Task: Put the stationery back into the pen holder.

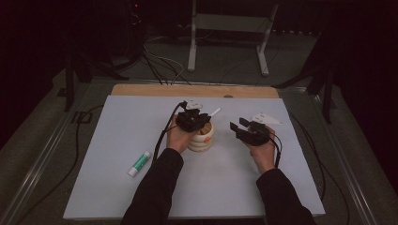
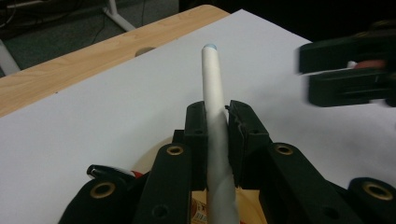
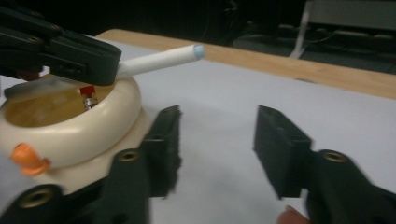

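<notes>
A cream ribbed holder (image 1: 202, 138) (image 3: 84, 126) stands at the middle of the white board (image 1: 141, 122). My left gripper (image 1: 192, 119) (image 2: 217, 126) hovers right above it, shut on a white pen (image 2: 212, 102) (image 3: 159, 59) with a pale blue tip; the pen's lower end reaches into the holder. A red-capped item (image 3: 87, 96) stands inside the holder. My right gripper (image 1: 241, 126) (image 3: 217, 149) sits to the right of the holder, open, with nothing between its jaws.
A green-and-white marker (image 1: 139, 163) lies on the board at the left front. The wooden table edge (image 1: 195, 90) runs along the back. Cables (image 1: 162, 136) trail over the board, and a white stand (image 1: 230, 28) is on the floor behind.
</notes>
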`<control>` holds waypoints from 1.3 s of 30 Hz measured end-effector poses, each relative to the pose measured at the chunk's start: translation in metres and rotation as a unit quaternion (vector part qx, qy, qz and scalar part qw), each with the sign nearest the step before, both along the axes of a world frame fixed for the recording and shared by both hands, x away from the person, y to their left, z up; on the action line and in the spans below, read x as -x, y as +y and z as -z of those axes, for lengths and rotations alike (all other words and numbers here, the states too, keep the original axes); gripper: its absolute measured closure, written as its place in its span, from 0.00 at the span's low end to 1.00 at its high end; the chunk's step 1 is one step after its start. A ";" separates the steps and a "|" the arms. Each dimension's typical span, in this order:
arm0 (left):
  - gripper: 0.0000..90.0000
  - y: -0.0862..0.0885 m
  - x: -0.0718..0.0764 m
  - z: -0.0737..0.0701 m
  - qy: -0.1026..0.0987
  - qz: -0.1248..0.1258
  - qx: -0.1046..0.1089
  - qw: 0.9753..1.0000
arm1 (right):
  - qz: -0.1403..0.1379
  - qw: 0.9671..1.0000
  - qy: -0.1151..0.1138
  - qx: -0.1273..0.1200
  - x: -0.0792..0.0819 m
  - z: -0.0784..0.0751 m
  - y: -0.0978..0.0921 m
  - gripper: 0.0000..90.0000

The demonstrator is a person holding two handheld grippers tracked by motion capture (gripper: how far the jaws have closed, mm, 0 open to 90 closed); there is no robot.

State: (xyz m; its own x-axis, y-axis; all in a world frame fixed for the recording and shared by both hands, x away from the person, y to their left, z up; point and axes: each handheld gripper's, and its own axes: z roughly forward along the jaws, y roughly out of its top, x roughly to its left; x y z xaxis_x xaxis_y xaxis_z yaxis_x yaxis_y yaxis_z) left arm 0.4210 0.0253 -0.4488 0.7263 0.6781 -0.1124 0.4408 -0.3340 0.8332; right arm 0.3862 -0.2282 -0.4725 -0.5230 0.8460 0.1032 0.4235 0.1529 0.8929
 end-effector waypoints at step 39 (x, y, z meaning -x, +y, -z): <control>0.49 0.016 0.003 -0.007 -0.004 -0.001 0.027 1.000 | -0.052 0.997 0.000 -0.061 -0.045 -0.003 0.044 0.67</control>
State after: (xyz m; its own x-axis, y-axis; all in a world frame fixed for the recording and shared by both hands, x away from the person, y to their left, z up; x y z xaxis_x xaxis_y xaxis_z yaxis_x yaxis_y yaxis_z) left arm 0.4182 0.0414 -0.4418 0.7261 0.6724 -0.1441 0.4351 -0.2870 0.8534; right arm 0.4317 -0.1837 -0.4696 -0.6080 0.7680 0.2012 0.4100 0.0867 0.9079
